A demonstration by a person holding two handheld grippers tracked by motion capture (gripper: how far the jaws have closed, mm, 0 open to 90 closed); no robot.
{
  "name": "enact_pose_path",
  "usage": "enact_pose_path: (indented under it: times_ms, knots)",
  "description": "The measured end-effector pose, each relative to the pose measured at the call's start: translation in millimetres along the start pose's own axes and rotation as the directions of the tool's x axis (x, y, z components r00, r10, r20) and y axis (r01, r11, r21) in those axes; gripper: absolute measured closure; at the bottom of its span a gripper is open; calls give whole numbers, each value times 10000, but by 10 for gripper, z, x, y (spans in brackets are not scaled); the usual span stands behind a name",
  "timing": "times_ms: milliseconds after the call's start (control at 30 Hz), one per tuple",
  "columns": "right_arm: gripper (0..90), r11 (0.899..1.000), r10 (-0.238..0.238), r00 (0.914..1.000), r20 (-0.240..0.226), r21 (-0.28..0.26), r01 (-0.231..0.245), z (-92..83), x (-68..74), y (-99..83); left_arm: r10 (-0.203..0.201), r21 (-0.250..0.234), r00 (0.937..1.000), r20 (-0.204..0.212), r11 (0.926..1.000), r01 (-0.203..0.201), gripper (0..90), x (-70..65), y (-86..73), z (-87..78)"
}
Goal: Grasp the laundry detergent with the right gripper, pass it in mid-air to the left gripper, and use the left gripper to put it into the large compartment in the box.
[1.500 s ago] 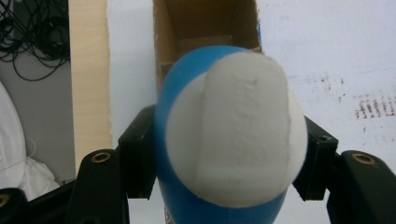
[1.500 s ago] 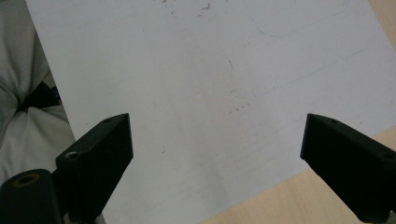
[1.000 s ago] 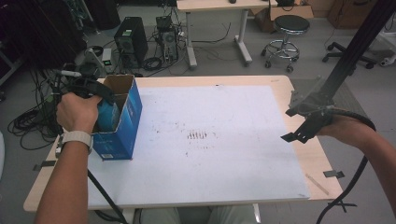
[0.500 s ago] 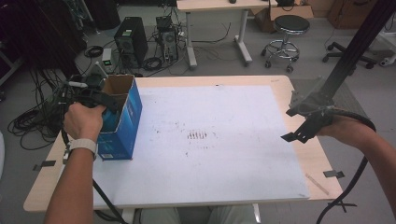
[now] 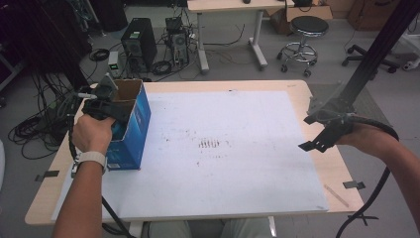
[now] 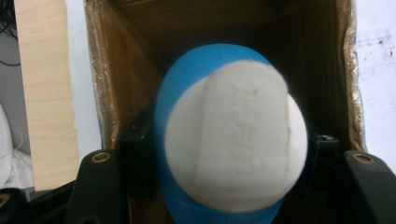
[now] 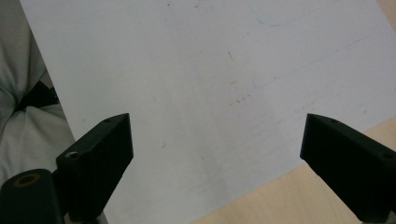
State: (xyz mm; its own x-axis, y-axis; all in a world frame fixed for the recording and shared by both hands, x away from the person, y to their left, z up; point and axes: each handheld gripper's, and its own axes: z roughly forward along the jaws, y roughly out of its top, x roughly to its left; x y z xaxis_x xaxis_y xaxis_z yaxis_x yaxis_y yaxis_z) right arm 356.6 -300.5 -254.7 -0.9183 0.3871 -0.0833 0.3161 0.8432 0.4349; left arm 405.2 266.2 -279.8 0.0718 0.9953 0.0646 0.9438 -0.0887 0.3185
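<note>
The left tool (image 6: 229,154) clamps the blue-and-white ball (image 6: 231,135) inside the box (image 6: 121,79).

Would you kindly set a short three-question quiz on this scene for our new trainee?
1. True or false: the left gripper is shut on a blue and white ball.
2. What is the ball being held over? A) a stool B) an open cardboard box C) a computer
3. How do the right gripper's jaws stand?

Key:
1. True.
2. B, the blue cardboard box at the table's left side.
3. Wide apart, nothing between them; the right gripper hangs over the white sheet.
</note>
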Motion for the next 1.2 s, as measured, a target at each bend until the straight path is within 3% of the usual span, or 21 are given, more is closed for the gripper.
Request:
enact_pose_path:
  times_ms: [700, 1033, 1200]
  knots:
    - [92, 10000, -22, 9999, -103, 25, 22, 59, 8, -12, -55, -38, 9993, 359, 10000, 56, 373, 61, -1, 11]
    - [92, 10000, -11, 10000, -85, 16, 11, 45, 17, -32, -205, -371, 9987, 473, 9991, 222, 246, 95, 29, -227]
    - [92, 10000, -49, 10000, -36, -74, 49, 3, 39, -16, 53, -432, 9994, 356, 9991, -37, 221, 78, 40, -429]
